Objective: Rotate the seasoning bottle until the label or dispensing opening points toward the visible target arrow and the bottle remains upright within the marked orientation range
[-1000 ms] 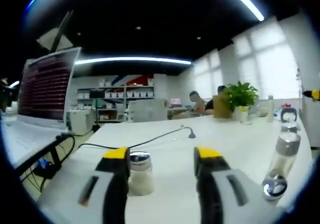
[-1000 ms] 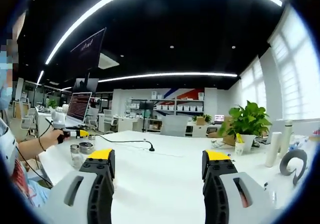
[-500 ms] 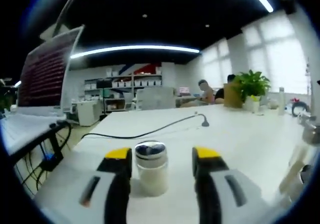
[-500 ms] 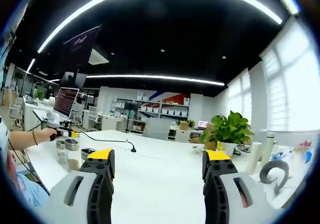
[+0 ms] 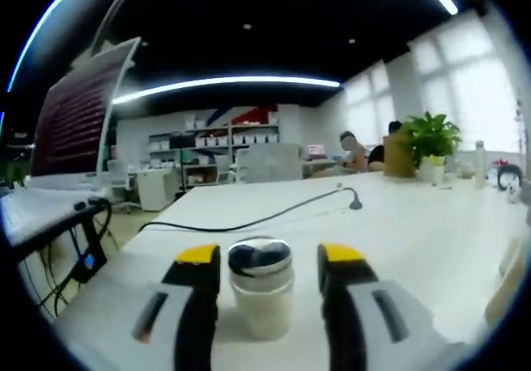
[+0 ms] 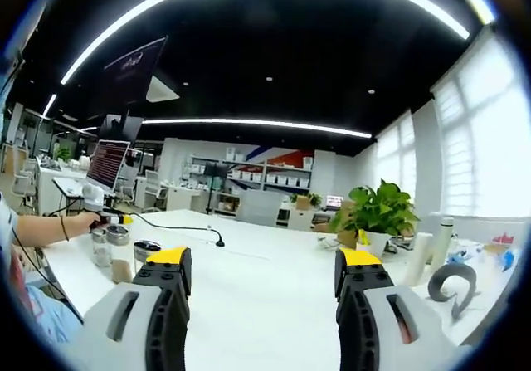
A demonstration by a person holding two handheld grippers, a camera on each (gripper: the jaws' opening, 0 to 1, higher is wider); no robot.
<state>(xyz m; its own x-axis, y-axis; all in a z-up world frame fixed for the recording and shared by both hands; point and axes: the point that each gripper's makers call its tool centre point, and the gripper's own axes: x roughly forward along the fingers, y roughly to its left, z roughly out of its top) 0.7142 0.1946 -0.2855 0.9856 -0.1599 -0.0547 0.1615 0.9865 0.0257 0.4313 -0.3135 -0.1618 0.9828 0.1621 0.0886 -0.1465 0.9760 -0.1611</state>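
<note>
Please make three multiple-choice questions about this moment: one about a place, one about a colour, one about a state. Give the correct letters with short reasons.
1. In the left gripper view, where is the small clear seasoning bottle with a shiny metal cap?
A. between the left gripper's two jaws
B. beside the potted green plant
C. on the laptop

2. What colour are the jaw tips of the right gripper?
A. red
B. yellow
C. green

3. How does the seasoning bottle stand on the white table?
A. lying on its side
B. upside down
C. upright

Answers:
1 A, the bottle sits in the gap between the jaws.
2 B, both tips are yellow.
3 C, the cap is on top and the base is on the table.
</note>
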